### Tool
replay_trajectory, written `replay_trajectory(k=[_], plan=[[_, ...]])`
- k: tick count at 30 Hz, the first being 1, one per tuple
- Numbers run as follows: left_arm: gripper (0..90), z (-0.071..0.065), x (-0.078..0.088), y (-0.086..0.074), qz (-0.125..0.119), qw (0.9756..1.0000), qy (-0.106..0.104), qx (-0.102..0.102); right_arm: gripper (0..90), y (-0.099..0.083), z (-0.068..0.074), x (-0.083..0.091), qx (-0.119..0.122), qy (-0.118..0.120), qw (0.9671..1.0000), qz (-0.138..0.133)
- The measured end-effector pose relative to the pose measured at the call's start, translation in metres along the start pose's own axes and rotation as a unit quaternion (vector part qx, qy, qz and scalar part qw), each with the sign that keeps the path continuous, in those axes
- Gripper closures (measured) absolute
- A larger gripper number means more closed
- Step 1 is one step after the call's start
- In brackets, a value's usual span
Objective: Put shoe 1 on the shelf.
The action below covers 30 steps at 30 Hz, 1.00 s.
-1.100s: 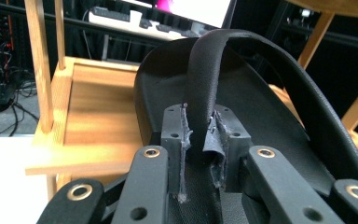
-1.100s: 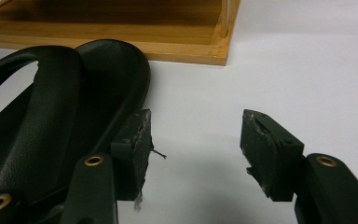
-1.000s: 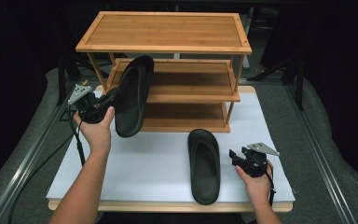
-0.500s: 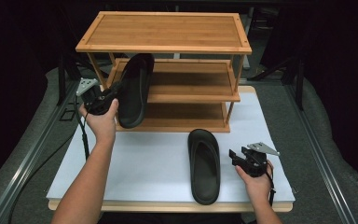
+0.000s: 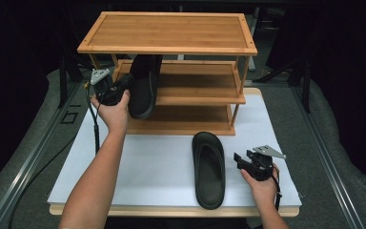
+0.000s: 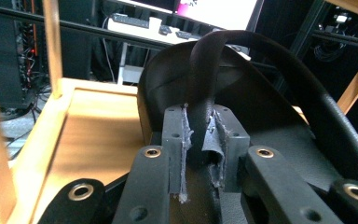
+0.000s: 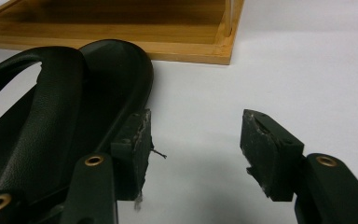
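Halfway: left gripper [image 5: 119, 89] fingers [image 6: 175, 140] clenched on one slipper [image 5: 144, 86] entering rack [image 5: 169, 33]; other slipper [image 5: 208, 169] before rack, right gripper [image 5: 240, 160] fingers released.

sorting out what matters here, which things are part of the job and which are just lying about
Part of the job:
- held sandal, its strap pinched in the left gripper
- second sandal flat on the white board
- wooden shoe rack
- right gripper, open beside that sandal

Just lying about:
- grey mat under the board
- keyboard and screen behind the rack
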State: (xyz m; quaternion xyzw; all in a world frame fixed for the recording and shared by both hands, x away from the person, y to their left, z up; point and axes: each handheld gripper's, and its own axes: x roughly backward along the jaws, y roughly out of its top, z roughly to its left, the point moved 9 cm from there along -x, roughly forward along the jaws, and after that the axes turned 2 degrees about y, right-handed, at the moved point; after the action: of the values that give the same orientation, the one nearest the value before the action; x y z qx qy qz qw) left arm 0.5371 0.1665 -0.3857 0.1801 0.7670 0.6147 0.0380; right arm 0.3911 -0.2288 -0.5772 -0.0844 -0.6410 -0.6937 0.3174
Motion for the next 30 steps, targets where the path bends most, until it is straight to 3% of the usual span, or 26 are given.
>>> replay_trajectory(k=[7,10,12,14,16,23,30], plan=[[76.8,-0.006,-0.021,0.012,-0.004,1.0,0.003,-0.008,43.1,0.001,0.0,0.0,-0.004,0.001,1.0,-0.006],[76.8,-0.006,-0.029,0.012,-0.003,1.0,0.006,-0.007,43.2,0.001,-0.001,0.0,-0.004,-0.002,1.0,-0.007],[76.8,-0.006,-0.031,0.011,0.002,0.9999,0.006,-0.008,43.2,0.0,0.0,0.0,-0.004,0.009,0.9999,-0.002],[76.6,-0.007,-0.037,0.009,0.003,0.9999,0.008,-0.012,43.2,0.0,-0.001,0.0,-0.004,-0.005,1.0,-0.001],[76.6,-0.008,-0.04,0.006,0.007,0.9997,0.011,-0.019,43.2,0.0,0.001,0.001,-0.005,0.006,1.0,-0.003],[76.3,-0.007,-0.048,-0.001,0.022,0.9996,0.011,-0.016,43.1,0.0,0.001,0.001,-0.004,0.009,0.9999,-0.003],[76.0,-0.001,-0.055,-0.006,0.032,0.9992,0.025,0.004,43.1,0.0,0.004,0.001,-0.005,0.014,0.9999,-0.003]])
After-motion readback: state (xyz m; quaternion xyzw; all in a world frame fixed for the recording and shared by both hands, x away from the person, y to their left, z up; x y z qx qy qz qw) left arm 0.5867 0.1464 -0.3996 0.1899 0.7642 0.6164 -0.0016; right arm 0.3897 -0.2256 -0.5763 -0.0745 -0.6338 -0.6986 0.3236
